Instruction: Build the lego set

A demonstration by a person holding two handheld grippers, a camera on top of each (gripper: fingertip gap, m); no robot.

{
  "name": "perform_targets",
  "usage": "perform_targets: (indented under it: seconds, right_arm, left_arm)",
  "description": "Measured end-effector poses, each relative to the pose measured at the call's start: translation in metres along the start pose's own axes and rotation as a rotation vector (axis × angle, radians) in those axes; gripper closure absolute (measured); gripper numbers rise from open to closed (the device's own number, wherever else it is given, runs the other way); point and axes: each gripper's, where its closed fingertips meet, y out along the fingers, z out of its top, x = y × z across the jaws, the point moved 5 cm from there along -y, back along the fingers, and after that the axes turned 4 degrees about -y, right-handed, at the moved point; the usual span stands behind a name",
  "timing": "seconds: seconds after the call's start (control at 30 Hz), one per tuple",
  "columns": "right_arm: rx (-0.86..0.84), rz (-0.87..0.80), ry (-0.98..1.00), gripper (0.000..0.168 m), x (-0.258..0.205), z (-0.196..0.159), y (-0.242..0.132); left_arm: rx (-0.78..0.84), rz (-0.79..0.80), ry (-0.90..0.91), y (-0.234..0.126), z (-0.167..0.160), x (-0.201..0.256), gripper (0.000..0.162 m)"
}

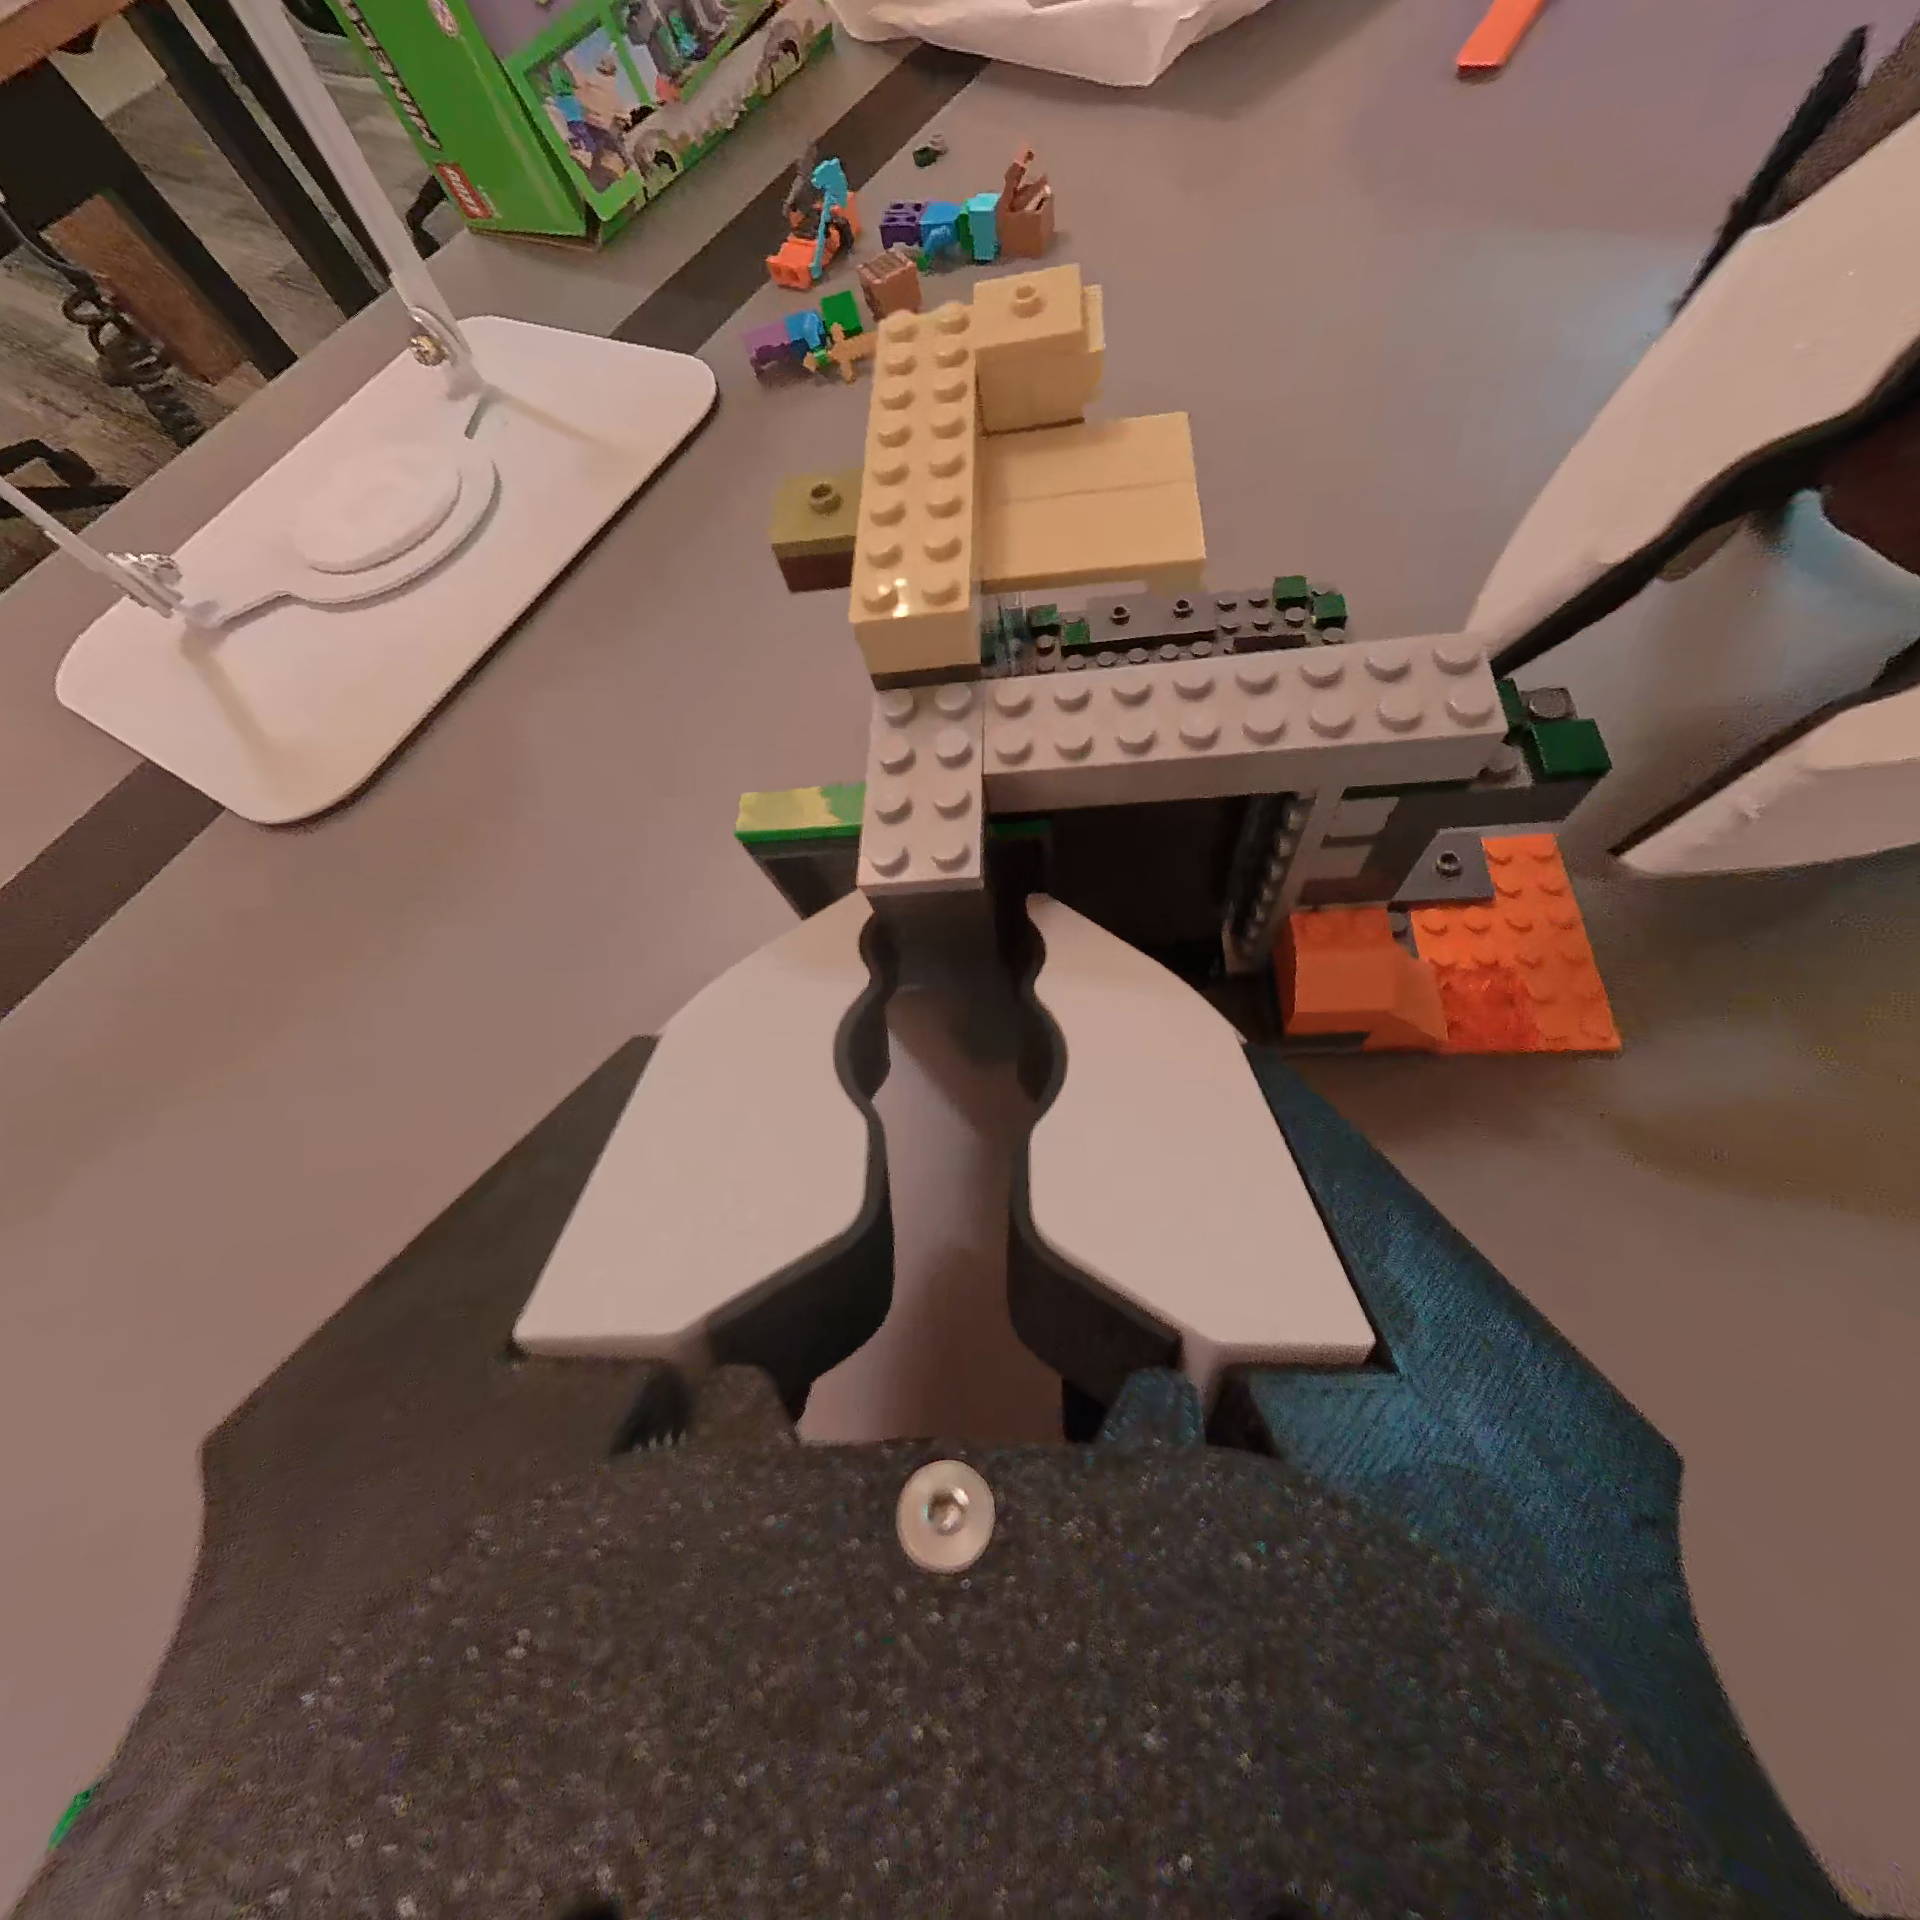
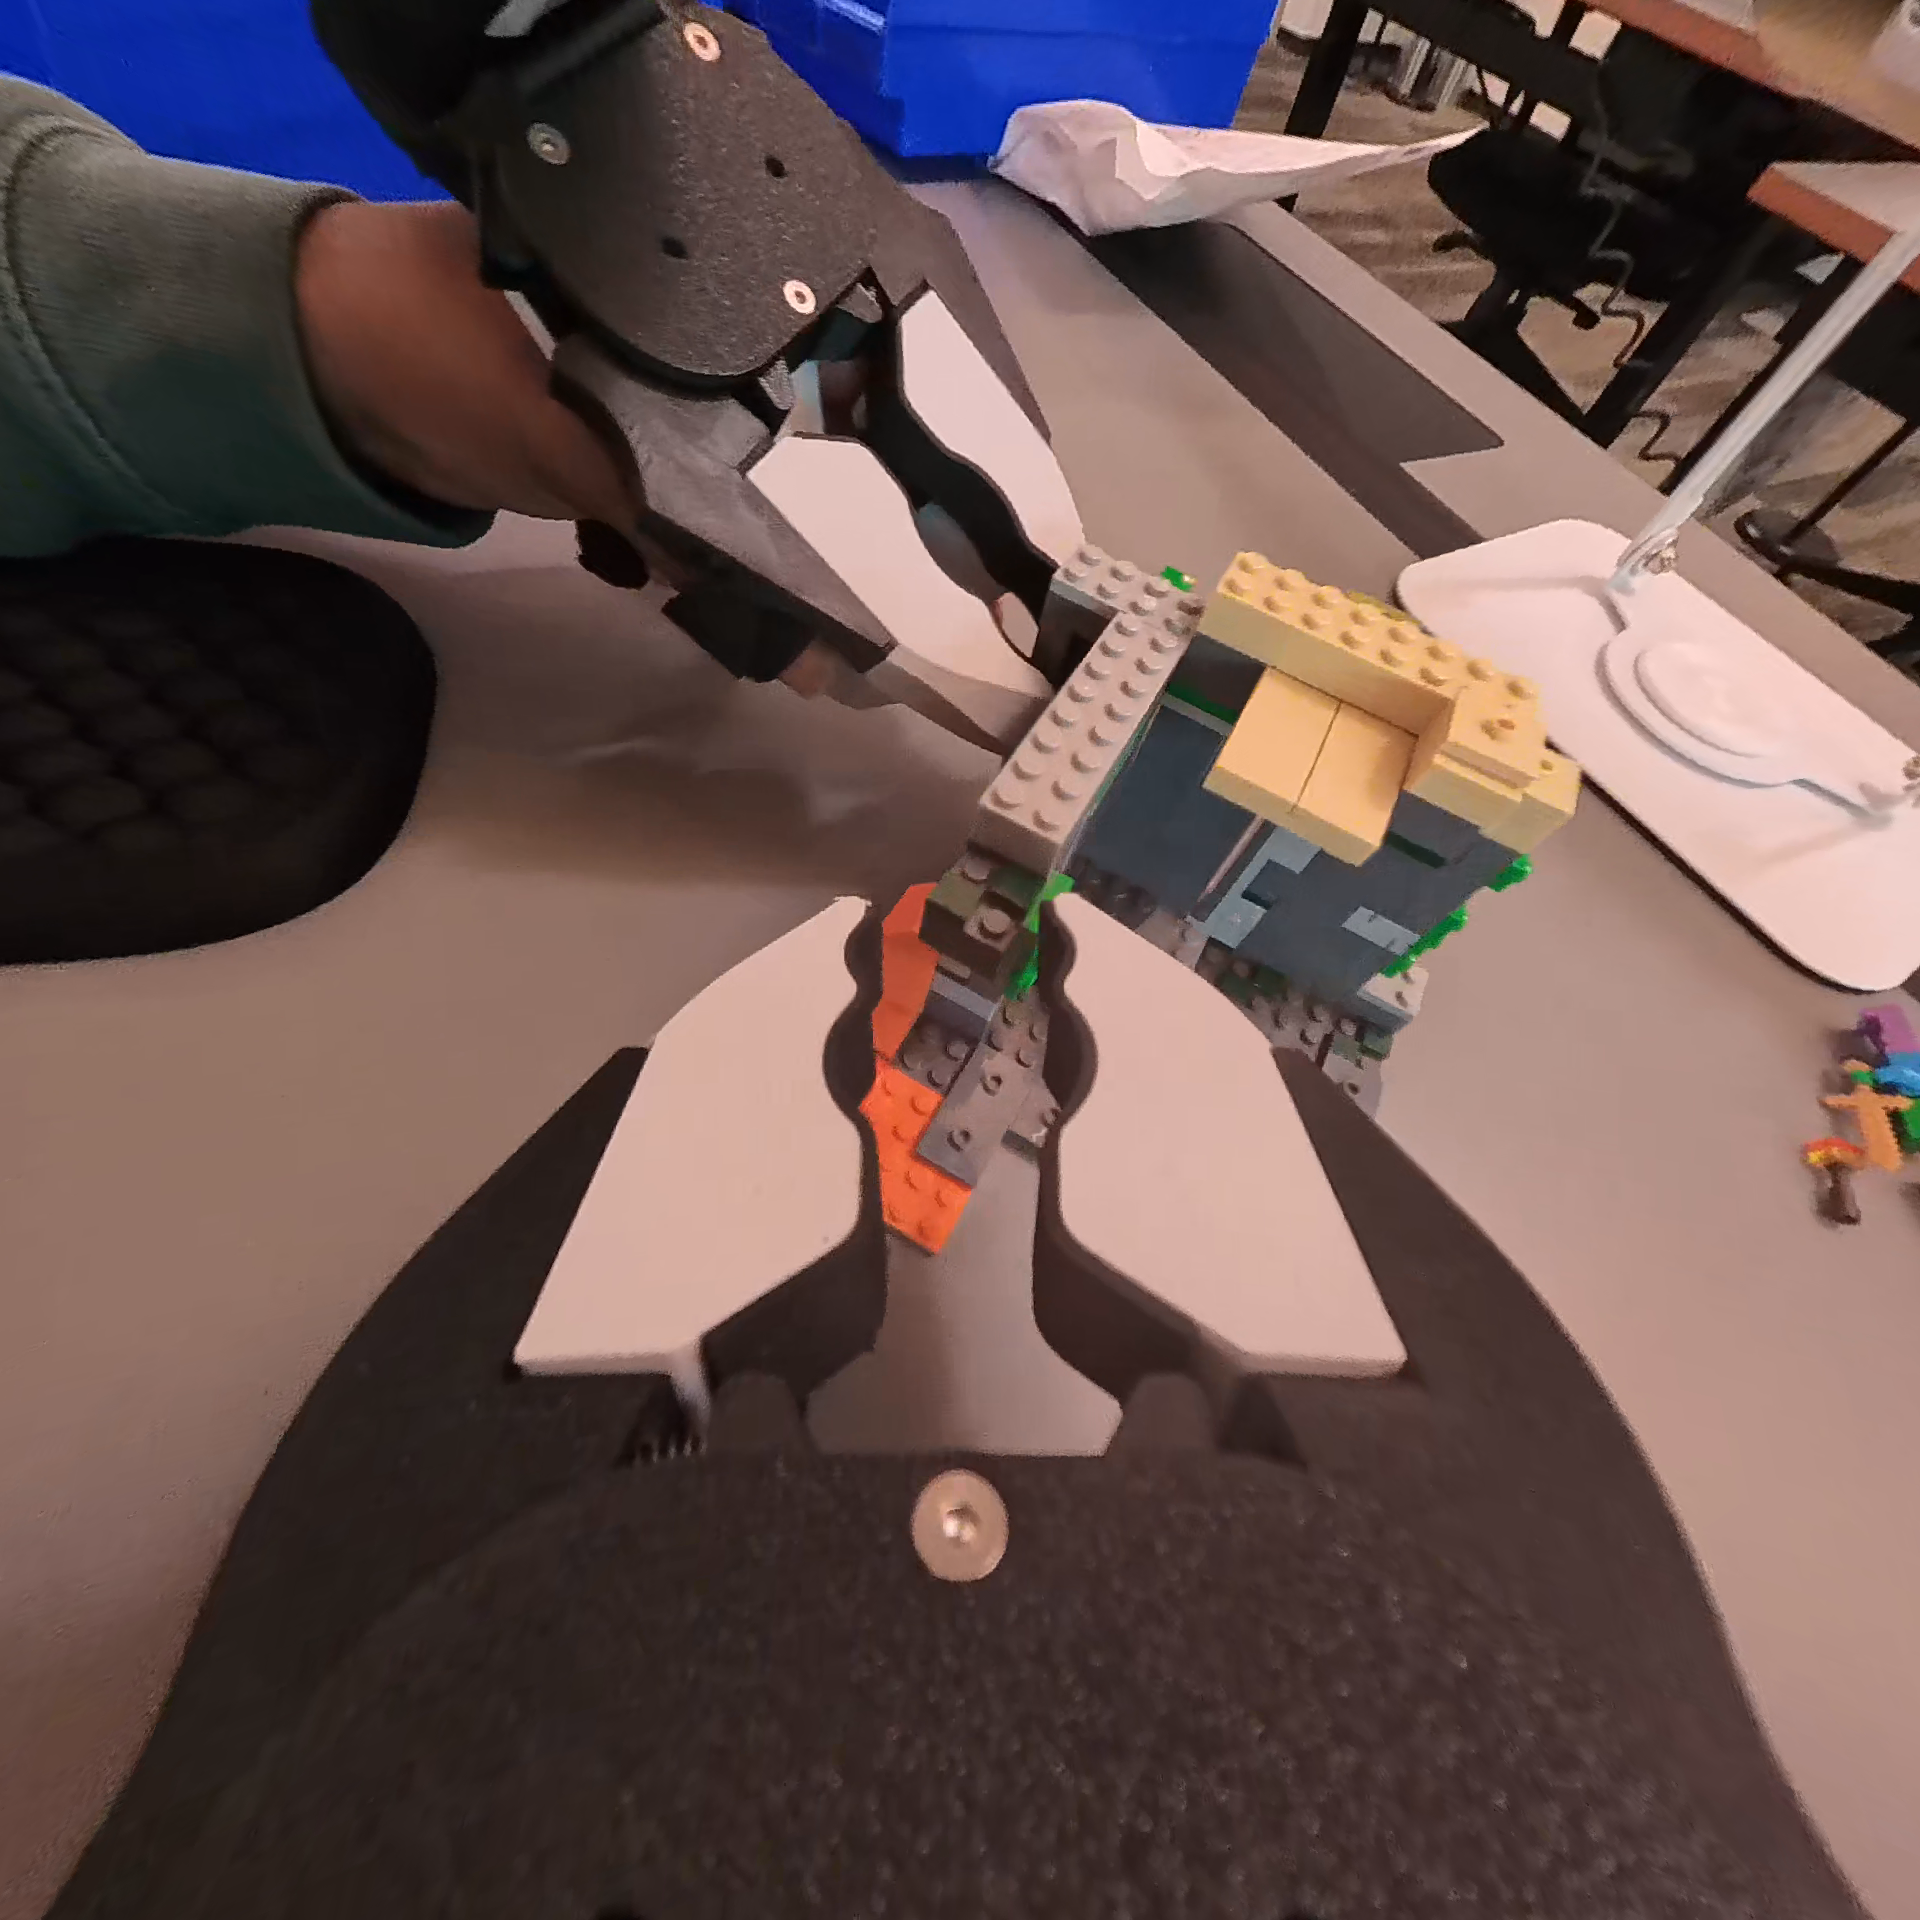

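White lamp base sits flat on the grey table, crumpled white paper lies at the far edge, a blue bin behind it, black office chair beyond.

lego build: tan top, grey bars, orange base plate, dark green bits
tongs: pale grey fingers, speckled black body
surface: plain grey
box, upper left: bright green
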Motion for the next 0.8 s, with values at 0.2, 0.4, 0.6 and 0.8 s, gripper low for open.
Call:
perform_targets:
  seconds: [0.2,0.4,0.6,0.8]
  right_arm:
    - [0.117,-0.040,-0.004,0.153,0.016,0.002,-0.015]
    - [0.180,-0.152,0.062,0.154,0.048,-0.002,-0.030]
    - [0.301,-0.255,0.125,0.168,0.086,0.008,-0.053]
    - [0.345,-0.299,0.158,0.168,0.123,0.016,-0.059]
  left_arm:
    - [0.011,0.015,-0.031,0.010,0.003,-0.018,0.142]
    - [0.067,0.020,-0.006,0.016,0.006,-0.032,0.138]
    - [0.259,0.034,-0.154,-0.014,0.016,-0.041,0.110]
    - [0.480,0.141,-0.223,-0.053,0.024,-0.056,0.119]
